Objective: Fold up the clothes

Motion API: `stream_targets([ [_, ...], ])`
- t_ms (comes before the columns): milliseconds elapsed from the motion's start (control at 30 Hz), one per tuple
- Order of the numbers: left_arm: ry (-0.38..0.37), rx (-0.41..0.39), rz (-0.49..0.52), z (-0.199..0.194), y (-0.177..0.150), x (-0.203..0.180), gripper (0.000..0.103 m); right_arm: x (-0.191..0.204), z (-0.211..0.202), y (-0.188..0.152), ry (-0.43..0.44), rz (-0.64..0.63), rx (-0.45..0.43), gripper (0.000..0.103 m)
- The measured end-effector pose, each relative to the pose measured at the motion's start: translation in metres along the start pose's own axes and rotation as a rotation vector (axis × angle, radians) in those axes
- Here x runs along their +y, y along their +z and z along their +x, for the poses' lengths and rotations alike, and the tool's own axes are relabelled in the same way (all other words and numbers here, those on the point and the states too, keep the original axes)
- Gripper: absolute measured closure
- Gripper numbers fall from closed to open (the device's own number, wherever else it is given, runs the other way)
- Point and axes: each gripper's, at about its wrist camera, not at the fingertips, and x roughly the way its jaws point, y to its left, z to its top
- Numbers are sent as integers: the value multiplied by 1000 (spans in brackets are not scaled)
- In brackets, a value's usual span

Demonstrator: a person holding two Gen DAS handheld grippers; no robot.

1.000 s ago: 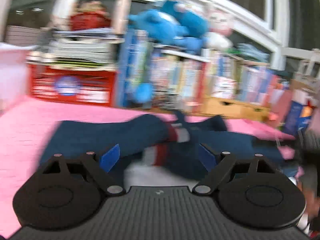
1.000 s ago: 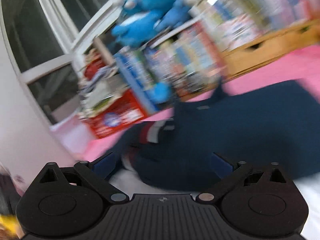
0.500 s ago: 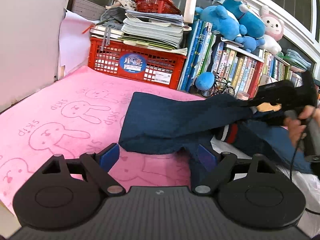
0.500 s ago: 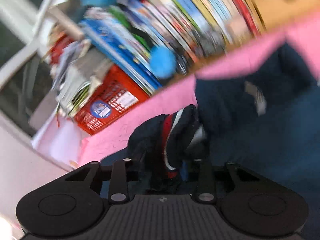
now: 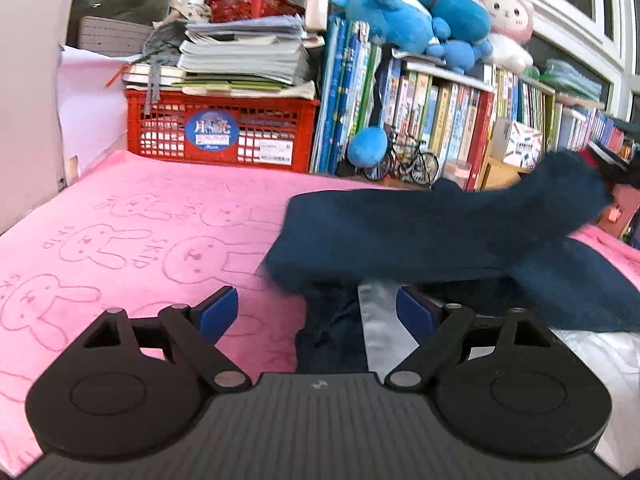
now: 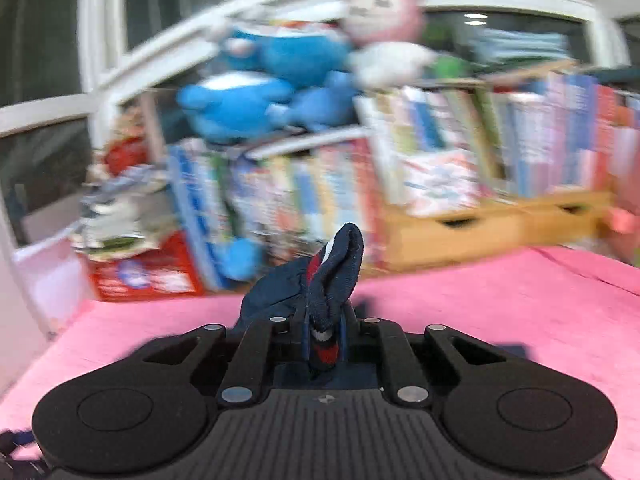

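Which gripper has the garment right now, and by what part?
Right gripper, closing on the navy garment's striped cuff. Left gripper open, holding nothing.

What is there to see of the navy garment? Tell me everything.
The navy garment looks like soft knit with a red-and-white striped cuff. Its body lies on the pink towel, and one sleeve is lifted and stretched to the right. The right gripper is closing on the cuff, which stands bunched between its pads. The left gripper is open over the garment's near edge, not gripping it.
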Motion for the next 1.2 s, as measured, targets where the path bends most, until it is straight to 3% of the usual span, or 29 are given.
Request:
stream_targets([
  [167, 53, 37, 48, 13, -5, -14, 16, -56, 1, -31, -121, 64, 70, 88],
  [467, 154, 101, 69, 29, -8, -16, 16, -93, 37, -66, -153, 108, 175, 87],
  [567, 183, 80, 50, 22, -3, -12, 16, -96, 48, -72, -155, 72, 208, 82],
  [633, 179, 43, 52, 9, 2, -10, 16, -97, 39, -68, -153, 49, 210, 71],
  [700, 166, 2, 59, -5, 9, -7, 14, -97, 19, -62, -157, 14, 186, 31],
  [767, 163, -13, 77, -13, 14, -6, 11, -94, -6, -57, -173, -62, 128, 22],
  [900, 207, 15, 95, -14, 10, -5, 8, -81, -32, -49, -205, -169, 45, 21],
  [1000, 207, 64, 97, -11, -1, -3, 6, -63, -27, -52, -117, -210, 28, 22],
  [1100, 231, 119, 108, -9, -10, -2, 6, -40, -4, -62, -33, -248, 52, 28],
  [1200, 270, 117, 112, -17, -14, 4, 6, -26, 27, -75, 39, -249, 132, 32],
])
